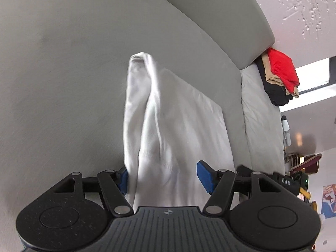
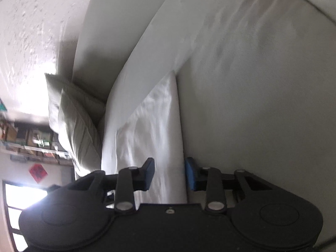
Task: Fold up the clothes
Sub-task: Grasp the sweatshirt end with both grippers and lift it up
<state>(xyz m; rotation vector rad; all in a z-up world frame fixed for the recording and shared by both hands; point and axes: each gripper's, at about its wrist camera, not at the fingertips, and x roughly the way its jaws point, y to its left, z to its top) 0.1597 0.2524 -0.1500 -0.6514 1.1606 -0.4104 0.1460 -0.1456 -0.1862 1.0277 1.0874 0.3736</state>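
Note:
A white garment (image 1: 174,130) lies on the grey sofa seat (image 1: 63,84), with a bunched, raised fold at its left side. My left gripper (image 1: 163,178) is open, its blue pads (image 1: 204,176) on either side of the cloth's near end. In the right wrist view the same white garment (image 2: 155,130) lies flat with a straight folded edge. My right gripper (image 2: 169,174) is open around that near edge, blue pads (image 2: 190,175) apart from the cloth.
A stack of folded clothes, red (image 1: 281,71) on tan and black, sits on the sofa's far end. A grey cushion (image 2: 73,121) leans at the other end. The sofa backrest (image 1: 210,21) runs behind the garment. Shelves (image 2: 31,142) and a window lie beyond.

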